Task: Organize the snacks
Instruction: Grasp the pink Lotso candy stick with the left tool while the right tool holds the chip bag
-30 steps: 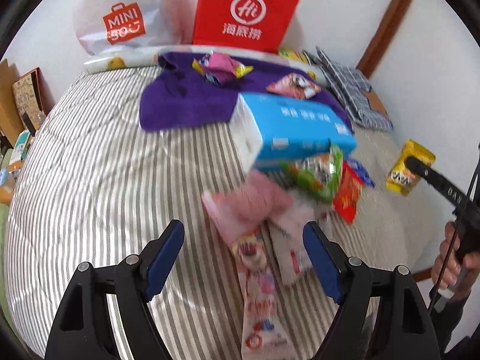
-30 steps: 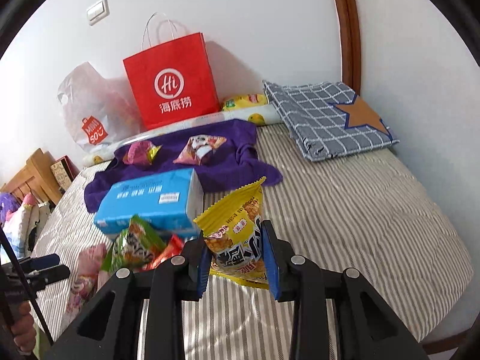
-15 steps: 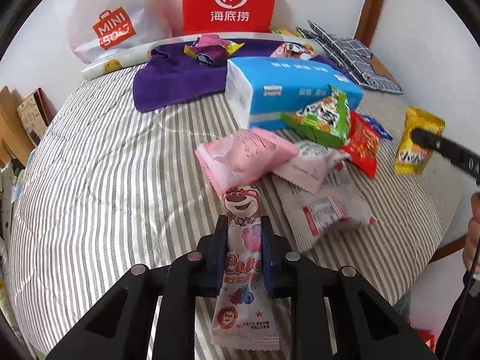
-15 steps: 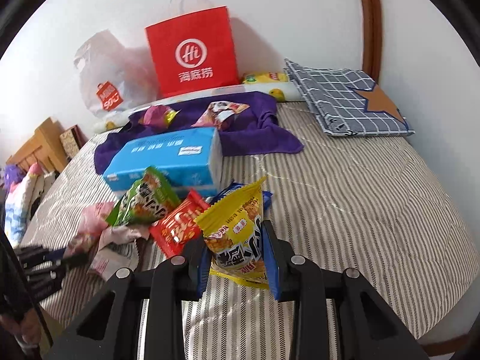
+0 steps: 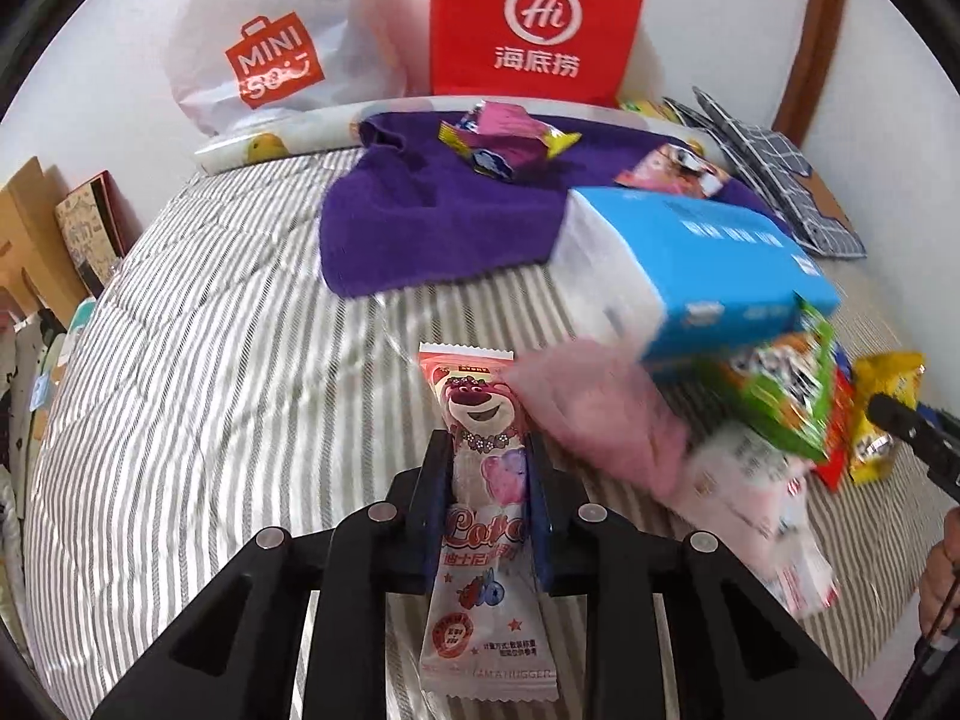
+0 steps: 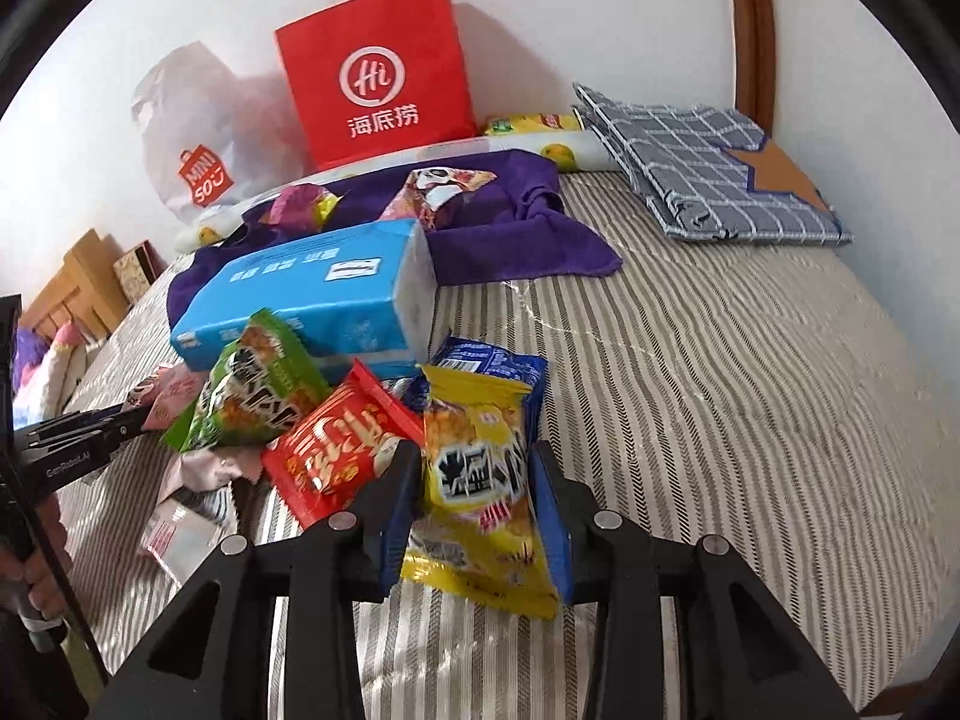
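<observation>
The left gripper (image 5: 487,468) is being held clamped on a long pink bear-print candy packet (image 5: 485,516), its jaws nearly closed against the packet's two long edges at about mid-length. The packet's long axis is running straight along the jaws, away from the camera: the bear's head and the crimped top edge are pointing toward the purple towel (image 5: 432,222), while the printed bottom end is hanging back under the gripper, above the striped bed (image 5: 198,372).

The right gripper (image 6: 474,483) is being held around a yellow snack bag (image 6: 480,480). Its jaws have just been opening a little, with the bag between them; they are standing narrowly apart, the blue pads at the bag's side edges, though it cannot be told whether pressure is being applied. The bag's long axis is also lying along the jaws, its top seam pointing toward the blue tissue pack (image 6: 312,294), its lower end resting on the bed.

Just beside the yellow bag, a red snack bag (image 6: 336,450), a green snack bag (image 6: 252,390) and a blue snack bag (image 6: 492,366) are lying clustered against the tissue pack. A red paper bag (image 6: 378,72) is standing upright against the wall.
</observation>
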The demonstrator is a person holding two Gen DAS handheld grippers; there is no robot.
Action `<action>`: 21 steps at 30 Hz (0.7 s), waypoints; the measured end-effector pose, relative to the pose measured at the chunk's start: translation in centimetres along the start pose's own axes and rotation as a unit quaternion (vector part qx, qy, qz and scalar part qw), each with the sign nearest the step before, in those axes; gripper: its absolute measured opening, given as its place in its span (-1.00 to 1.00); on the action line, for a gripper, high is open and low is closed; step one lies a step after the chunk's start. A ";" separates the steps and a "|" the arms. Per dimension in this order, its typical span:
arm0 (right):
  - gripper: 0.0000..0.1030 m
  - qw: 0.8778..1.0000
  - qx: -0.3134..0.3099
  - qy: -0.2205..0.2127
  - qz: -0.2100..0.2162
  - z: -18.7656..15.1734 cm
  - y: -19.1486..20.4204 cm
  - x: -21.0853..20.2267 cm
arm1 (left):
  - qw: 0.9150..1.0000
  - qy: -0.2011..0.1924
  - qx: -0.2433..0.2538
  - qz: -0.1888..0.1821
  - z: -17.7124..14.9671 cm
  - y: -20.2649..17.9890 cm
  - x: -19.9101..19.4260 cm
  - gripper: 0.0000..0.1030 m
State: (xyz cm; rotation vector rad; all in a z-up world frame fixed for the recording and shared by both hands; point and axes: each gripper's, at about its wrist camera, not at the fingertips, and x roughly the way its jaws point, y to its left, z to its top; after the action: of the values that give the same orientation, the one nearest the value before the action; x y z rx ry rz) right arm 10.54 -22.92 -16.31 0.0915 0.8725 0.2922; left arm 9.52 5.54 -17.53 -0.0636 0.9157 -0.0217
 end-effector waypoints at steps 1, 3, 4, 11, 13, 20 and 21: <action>-0.31 1.000 0.004 0.003 0.004 0.1 -0.1 0.4 | 1.000 -0.001 -0.002 0.002 0.1 0.2 0.3 -0.54; -0.28 1.000 0.007 0.004 0.006 0.2 -0.3 1.0 | 1.000 0.001 -0.009 -0.005 0.5 0.6 0.7 -0.54; -0.28 1.000 0.010 0.001 0.003 0.1 -0.4 1.4 | 1.000 0.000 -0.012 -0.010 0.6 0.8 0.8 -0.54; -0.25 1.000 0.002 0.016 -0.003 0.5 -0.4 2.0 | 1.000 0.002 -0.008 -0.014 1.1 0.7 1.4 -0.54; -0.25 1.000 -0.001 0.017 -0.008 0.5 -0.2 2.1 | 1.000 0.003 -0.004 -0.012 1.1 0.6 1.4 -0.54; -0.24 0.999 -0.020 0.023 -0.030 0.5 0.4 2.5 | 1.000 0.003 0.003 -0.009 1.2 0.4 1.5 -0.49; -0.24 0.999 -0.021 0.023 -0.031 0.5 0.4 2.6 | 1.000 0.003 0.003 -0.009 1.2 0.4 1.5 -0.49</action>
State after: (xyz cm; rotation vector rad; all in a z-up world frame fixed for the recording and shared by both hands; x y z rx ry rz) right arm 12.43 -21.79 -17.81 0.0192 0.9135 0.2552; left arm 11.41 5.94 -18.01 -0.0665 0.9215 -0.0406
